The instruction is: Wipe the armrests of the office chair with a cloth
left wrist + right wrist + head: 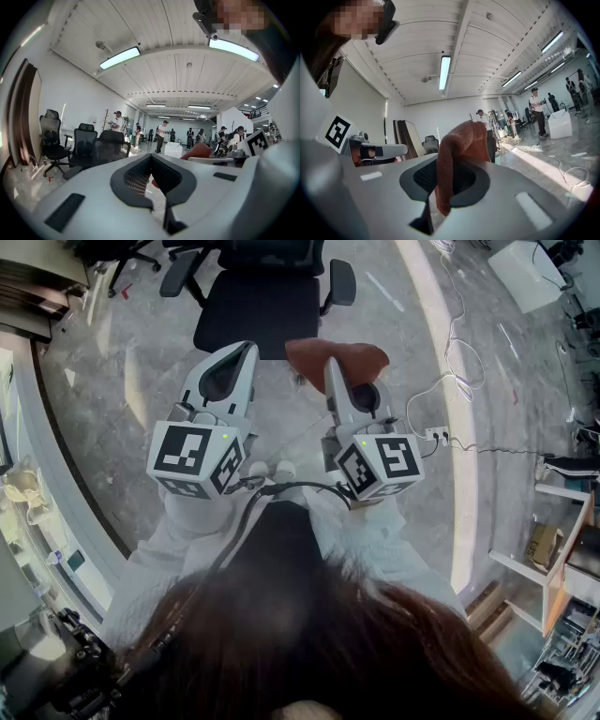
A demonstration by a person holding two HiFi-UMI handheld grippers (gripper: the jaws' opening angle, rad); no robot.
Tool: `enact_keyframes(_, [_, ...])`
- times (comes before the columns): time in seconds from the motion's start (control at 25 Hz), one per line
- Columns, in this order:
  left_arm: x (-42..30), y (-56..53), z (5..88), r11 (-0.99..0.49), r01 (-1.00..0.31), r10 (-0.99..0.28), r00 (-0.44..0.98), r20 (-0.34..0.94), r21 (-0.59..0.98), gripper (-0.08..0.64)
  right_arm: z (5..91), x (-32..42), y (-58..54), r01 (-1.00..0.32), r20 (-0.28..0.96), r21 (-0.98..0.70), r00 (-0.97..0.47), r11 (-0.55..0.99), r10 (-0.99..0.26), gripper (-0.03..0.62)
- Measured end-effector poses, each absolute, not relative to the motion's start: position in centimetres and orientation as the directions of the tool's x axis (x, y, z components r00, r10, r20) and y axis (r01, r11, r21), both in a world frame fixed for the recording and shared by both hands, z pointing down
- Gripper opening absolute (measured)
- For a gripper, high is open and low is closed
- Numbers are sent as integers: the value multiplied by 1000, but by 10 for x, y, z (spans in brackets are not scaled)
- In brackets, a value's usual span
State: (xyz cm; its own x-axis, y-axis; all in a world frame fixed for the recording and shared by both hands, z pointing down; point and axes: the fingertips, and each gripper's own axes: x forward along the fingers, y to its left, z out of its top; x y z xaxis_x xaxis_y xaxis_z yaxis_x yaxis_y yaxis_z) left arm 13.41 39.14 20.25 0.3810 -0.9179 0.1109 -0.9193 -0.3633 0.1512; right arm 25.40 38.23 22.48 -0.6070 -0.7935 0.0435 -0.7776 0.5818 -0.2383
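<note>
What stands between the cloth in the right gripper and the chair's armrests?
Nothing visible does. The right gripper holds the cloth in front of the chair. Only floor shows between the cloth and the armrests, and both armrests are uncovered.

The scene holds two grippers, the left gripper (241, 351) and the right gripper (331, 364), one cloth (309, 357) and three office chairs (85, 140).
</note>
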Motion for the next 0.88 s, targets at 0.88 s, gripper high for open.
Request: enact_keyframes(0.88, [156, 349, 208, -354, -923, -917, 374, 138, 153, 3, 223, 312, 342, -810, 1, -293, -531, 507, -847, 38])
